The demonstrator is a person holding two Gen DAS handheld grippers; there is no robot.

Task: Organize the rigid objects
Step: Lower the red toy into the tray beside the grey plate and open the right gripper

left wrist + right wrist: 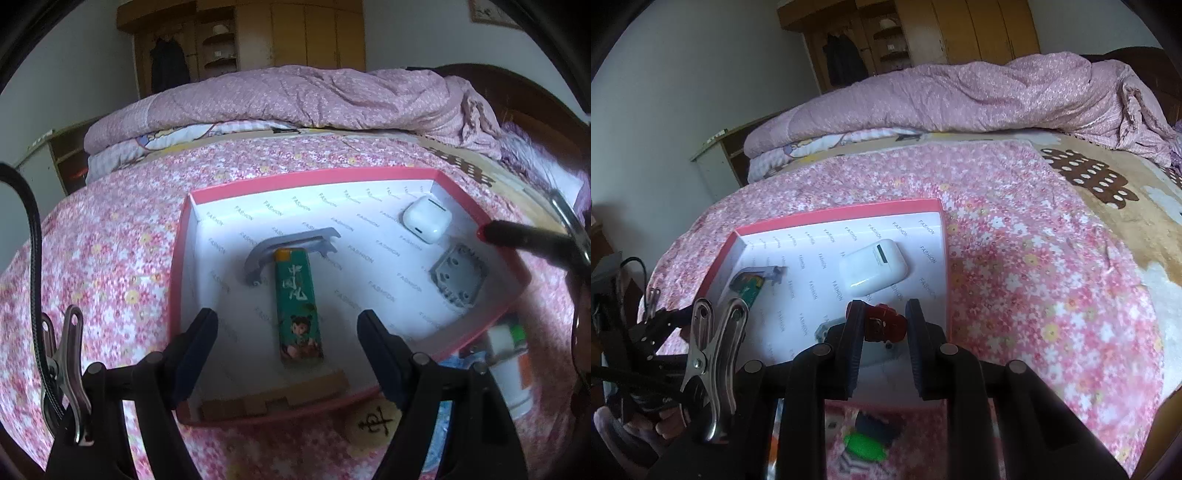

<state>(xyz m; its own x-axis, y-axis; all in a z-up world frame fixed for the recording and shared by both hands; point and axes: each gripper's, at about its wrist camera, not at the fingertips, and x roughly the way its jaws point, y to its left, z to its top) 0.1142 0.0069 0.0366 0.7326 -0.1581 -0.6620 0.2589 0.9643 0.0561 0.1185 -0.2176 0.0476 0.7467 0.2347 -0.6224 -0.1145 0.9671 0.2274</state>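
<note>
A pink-rimmed box (pixel 181 236) with a white printed floor lies on the floral bedspread. In it are a green lighter (pixel 297 306), a grey curved part (pixel 280 245), a white earbud case (pixel 426 218), a grey square plate (pixel 458 277) and a wooden block (pixel 273 398) at the near wall. My left gripper (pixel 287 314) hangs open above the lighter, touching nothing. My right gripper (pixel 884 314) is shut on a small red object (pixel 884 325) over the box's right near corner (pixel 945 258), just short of the earbud case (pixel 873 267). The lighter (pixel 750 286) shows at the left.
Outside the box's near edge lie a round wooden piece with a black character (pixel 375 421) and a blurred white container (pixel 509 362). A green item (pixel 866 443) lies below the right gripper. A folded pink quilt (pixel 295 96) lines the bed's far side. A wardrobe stands behind.
</note>
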